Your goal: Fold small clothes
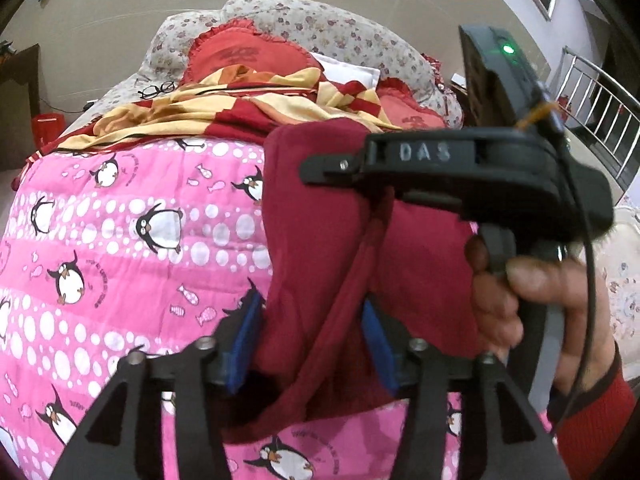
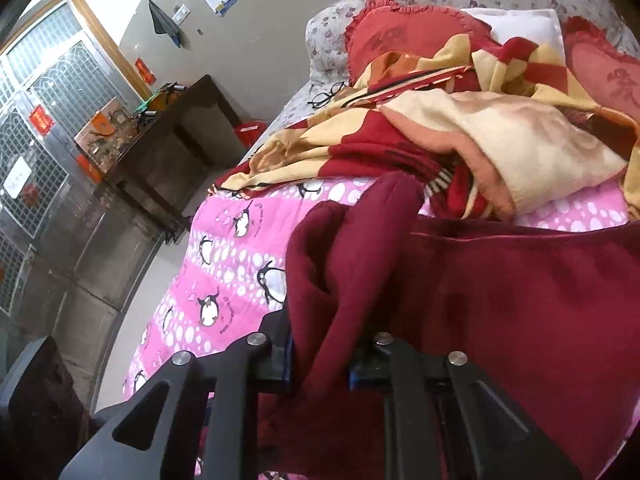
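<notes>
A dark red garment (image 1: 320,240) hangs bunched over the pink penguin quilt (image 1: 120,240). My left gripper (image 1: 312,344) is open, its blue pads (image 1: 244,340) standing wide on either side of a hanging fold without pinching it. My right gripper (image 2: 320,360) is shut on a thick fold of the same garment (image 2: 520,300), which drapes away to the right. In the left wrist view the right gripper's black body (image 1: 460,168) crosses above the cloth, with a person's hand (image 1: 520,300) on its handle.
A red and yellow blanket (image 2: 440,128) lies crumpled at the far side of the bed, with red pillows (image 1: 248,52) and spectacles (image 1: 158,90) behind it. A dark wooden desk (image 2: 168,152) stands left of the bed. A metal railing (image 1: 600,112) is at the right.
</notes>
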### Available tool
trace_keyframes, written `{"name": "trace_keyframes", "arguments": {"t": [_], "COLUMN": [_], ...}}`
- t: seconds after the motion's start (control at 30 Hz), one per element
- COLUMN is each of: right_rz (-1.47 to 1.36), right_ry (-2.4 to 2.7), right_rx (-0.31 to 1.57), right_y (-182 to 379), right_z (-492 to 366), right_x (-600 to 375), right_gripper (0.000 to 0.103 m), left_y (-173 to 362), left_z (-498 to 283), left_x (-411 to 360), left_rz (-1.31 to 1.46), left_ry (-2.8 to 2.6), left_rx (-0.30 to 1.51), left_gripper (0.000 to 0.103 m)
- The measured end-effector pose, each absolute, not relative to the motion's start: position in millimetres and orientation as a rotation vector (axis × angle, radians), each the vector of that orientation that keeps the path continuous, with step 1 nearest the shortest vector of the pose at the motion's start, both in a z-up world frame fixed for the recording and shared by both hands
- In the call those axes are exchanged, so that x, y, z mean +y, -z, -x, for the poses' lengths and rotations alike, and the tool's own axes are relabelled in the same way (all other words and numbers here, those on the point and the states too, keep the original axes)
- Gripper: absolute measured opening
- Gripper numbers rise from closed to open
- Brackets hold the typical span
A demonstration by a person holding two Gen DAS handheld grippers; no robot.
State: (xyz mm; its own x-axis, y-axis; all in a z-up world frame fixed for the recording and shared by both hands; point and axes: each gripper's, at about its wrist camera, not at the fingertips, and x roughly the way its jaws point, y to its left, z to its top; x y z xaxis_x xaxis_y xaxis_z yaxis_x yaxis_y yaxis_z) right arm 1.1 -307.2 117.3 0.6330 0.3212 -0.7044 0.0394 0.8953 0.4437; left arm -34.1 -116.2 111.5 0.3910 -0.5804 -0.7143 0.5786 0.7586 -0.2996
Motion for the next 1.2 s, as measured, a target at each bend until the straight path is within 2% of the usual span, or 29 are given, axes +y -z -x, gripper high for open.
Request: {"name": "trace_keyframes", "arguments": {"t": [0.03,0.13,0.2,0.23,0.33,0.73,1.2], "right_rz": [-0.455,-0.462,-0.454,-0.451,-0.445,-0.386,-0.353], "right_ry": [-0.169,-0.168,-0.156,-0.151,-0.145,-0.047,0.080], "right_rx": [0.874,0.863,0.855,0.849,0.842,0.758,0.818], "right_y": [-120,-121,-123,-125,-130,-159,-129], "right_z": [-1,4,6,8,14,73,110], "right_x": [-309,-314,-316,-319,-328,-393,-459], "right_gripper": [0.044,0.044,0.043,0.043,0.042,0.041,0.040], "left_y": [-111,-109,-109,-110,-117,-150,-103], "left_z": [37,44,47,48,55,90,114], "left_x": [-116,-122,-126,-129,-135,-198,-291], "left_rz": [-0.009,-0.081,-0.095,-0.094,-0.102,-0.081,-0.142], "left_ry": [0.740,0.722,0.727,0.740,0.765,0.939,1.038], "left_rx": [0.903,0.871,0.876,0.887,0.880,0.856,0.941], "left_gripper": [0.063,0.062,0.044,0.032,0.028,0.024,0.024]}}
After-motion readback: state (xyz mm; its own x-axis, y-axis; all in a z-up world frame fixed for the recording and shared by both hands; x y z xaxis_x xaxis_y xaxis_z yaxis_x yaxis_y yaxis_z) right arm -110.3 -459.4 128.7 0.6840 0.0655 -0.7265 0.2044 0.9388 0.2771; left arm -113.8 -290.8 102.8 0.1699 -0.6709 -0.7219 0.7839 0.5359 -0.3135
